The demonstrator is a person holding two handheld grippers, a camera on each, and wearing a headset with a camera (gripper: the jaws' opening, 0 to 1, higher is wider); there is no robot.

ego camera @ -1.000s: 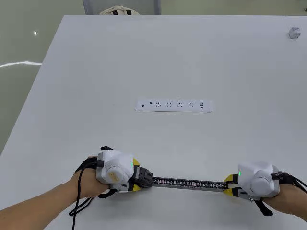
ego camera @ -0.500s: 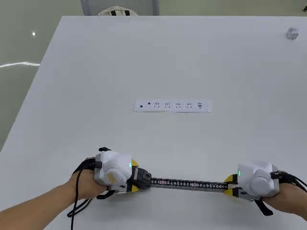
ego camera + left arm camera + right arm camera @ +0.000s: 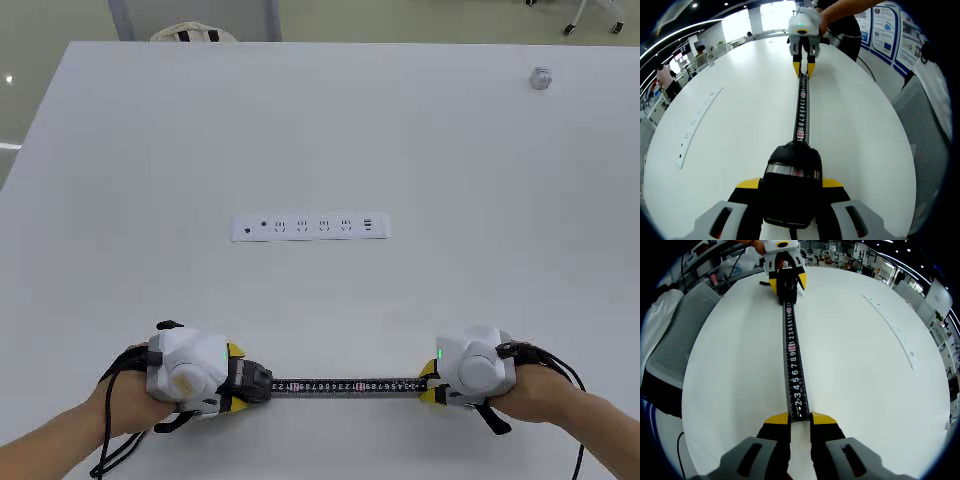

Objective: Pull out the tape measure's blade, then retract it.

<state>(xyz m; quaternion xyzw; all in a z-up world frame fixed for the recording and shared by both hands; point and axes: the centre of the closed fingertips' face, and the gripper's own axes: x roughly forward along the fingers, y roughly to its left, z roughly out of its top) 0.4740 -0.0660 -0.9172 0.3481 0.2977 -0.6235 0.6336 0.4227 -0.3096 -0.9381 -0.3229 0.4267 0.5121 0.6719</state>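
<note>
A black tape measure case (image 3: pixel 791 182) sits between the jaws of my left gripper (image 3: pixel 236 381), which is shut on it; the case (image 3: pixel 256 383) lies near the table's front edge. Its black blade (image 3: pixel 345 386) with white numbers runs flat above the table to my right gripper (image 3: pixel 427 385). The right gripper (image 3: pixel 799 421) is shut on the blade's end, and the blade (image 3: pixel 792 358) stretches away to the case (image 3: pixel 786 286). Looking along the left gripper's jaws, the blade (image 3: pixel 802 107) reaches the right gripper (image 3: pixel 803 71).
A white power strip (image 3: pixel 309 227) lies flat in the middle of the white table (image 3: pixel 320 130). A small grey round object (image 3: pixel 541 78) rests at the far right. A chair (image 3: pixel 188 33) stands beyond the far edge. Cables trail from both hands.
The head camera has shifted. The two grippers stand closer together than before, so the exposed stretch of blade is shorter. Both grips are unchanged.
</note>
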